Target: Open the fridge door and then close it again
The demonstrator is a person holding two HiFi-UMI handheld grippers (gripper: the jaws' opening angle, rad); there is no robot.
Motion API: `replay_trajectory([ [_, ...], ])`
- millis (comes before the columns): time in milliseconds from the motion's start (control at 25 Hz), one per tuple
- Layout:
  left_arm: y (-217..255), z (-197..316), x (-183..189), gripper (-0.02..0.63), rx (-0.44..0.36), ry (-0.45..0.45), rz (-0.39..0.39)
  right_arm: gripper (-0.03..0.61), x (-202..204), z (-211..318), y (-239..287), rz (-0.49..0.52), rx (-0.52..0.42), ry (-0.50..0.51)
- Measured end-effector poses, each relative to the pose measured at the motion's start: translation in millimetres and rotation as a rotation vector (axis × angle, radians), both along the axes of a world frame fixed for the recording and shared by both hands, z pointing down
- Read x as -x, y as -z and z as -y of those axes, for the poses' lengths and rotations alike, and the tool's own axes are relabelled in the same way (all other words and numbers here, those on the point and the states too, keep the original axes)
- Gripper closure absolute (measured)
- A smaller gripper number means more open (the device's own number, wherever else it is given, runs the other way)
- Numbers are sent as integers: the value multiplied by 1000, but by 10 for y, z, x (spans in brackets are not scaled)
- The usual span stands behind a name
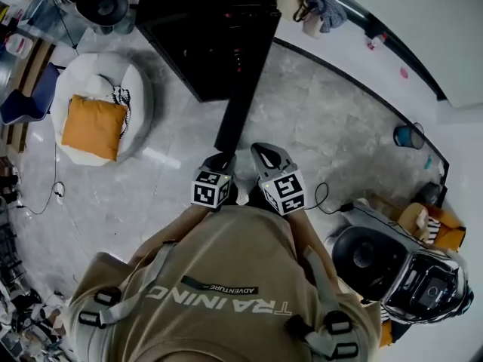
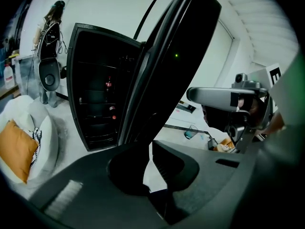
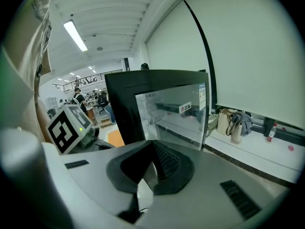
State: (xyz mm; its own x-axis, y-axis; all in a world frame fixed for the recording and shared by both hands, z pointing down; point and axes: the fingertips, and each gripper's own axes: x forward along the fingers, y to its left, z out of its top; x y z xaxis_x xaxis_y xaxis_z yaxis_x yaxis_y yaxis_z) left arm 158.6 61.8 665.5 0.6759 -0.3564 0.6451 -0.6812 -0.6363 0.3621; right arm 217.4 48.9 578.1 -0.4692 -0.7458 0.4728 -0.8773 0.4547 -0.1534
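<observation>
Jaw tips of the grey plastic left gripper [image 2: 148, 144] met in its own view, closed on nothing. A thin wedge of pale grey stone floor [image 2: 147, 174] showed behind them. The grey plastic right gripper [image 3: 152, 149] stood the same way in its view, tips together and empty. In the head view the two sat side by side at the centre, the left gripper [image 1: 220, 161] at 9 o'clock of the right gripper [image 1: 264, 155].

The tall black fridge [image 1: 204, 36] stood at 12 o'clock of the grippers. Its glass-fronted black door [image 1: 240, 89] stood wide open, seen edge-on from above as a dark strip ending just beside the left gripper's tips. Only the left gripper view showed the dark shelves inside the fridge [image 2: 95, 99], with the door [image 2: 186, 51] rising at 12 o'clock. Only the right gripper view showed the door's [image 3: 174, 113] glass face and its small red-and-white label [image 3: 185, 108].

Whether the left tips touched the door edge could not be made out, black merging with black. The fridge's far side was cut off by the head view's upper edge.

A round white beanbag [image 1: 139, 89] with an orange cushion [image 1: 94, 127] lay at 10 o'clock on the floor [image 1: 324, 127]. A teal bucket [image 1: 407, 136] sat at 2 o'clock.
</observation>
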Motion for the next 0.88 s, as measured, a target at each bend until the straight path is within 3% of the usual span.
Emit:
replay_trajectory([
  [240, 10, -165, -239, 598, 1, -13, 15, 583, -245, -11, 64, 7, -5, 26],
  [680, -31, -405, -952, 604, -86, 166, 118, 583, -870, -410, 43, 33, -20, 142],
  [880, -68, -457, -1214, 614, -110, 158, 155, 583, -1080, -527, 60, 76, -21, 147],
])
